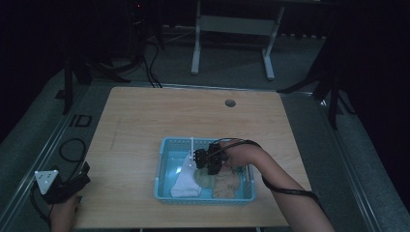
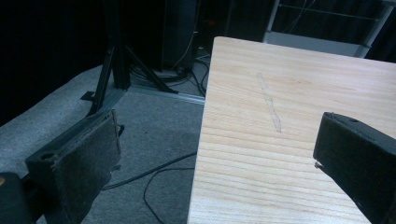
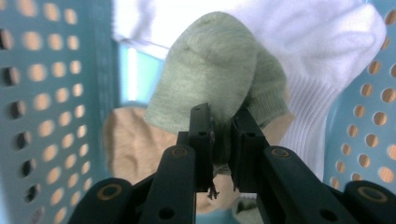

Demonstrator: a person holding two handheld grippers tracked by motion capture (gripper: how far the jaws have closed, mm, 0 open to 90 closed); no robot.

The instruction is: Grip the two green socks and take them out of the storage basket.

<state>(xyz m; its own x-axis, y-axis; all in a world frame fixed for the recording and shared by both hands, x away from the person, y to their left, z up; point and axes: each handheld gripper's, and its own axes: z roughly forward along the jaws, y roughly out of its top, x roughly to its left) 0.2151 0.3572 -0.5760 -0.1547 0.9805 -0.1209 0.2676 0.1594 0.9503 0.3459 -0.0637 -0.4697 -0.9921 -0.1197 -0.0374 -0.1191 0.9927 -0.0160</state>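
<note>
High view shows a light wooden table (image 1: 159, 121) in a dim room, with a small round hole (image 1: 230, 103) near its far edge and a faint grey streak (image 2: 271, 105) on the wood, seen plainly in the left gripper view. Beyond the table stands a white metal frame (image 1: 232, 29) on grey carpet, with dark stand legs and loose black cables (image 1: 150, 67) to the far left of the table. A blue perforated basket (image 1: 167, 145) sits on the near half of the table, toward its right side. Inside the basket lie a white sock (image 1: 186, 182) at its left, a pale green sock (image 3: 210, 70) about the middle and a tan sock (image 1: 226, 186) at its right; in the dim high view the green one is hard to separate from the tan. The right gripper (image 3: 219, 126) reaches into the basket from the right, the person's hand around it, and in the right gripper view its jaws are pinched narrowly on a fold of the pale green sock, which bulges up past the jaw tips and hides part of the white sock behind it, with the tan sock beneath. The left gripper (image 1: 77, 182) rests at the table's near left corner, well apart from the basket, its jaws spread wide with nothing between them, one over the carpet and one over the table edge.
</note>
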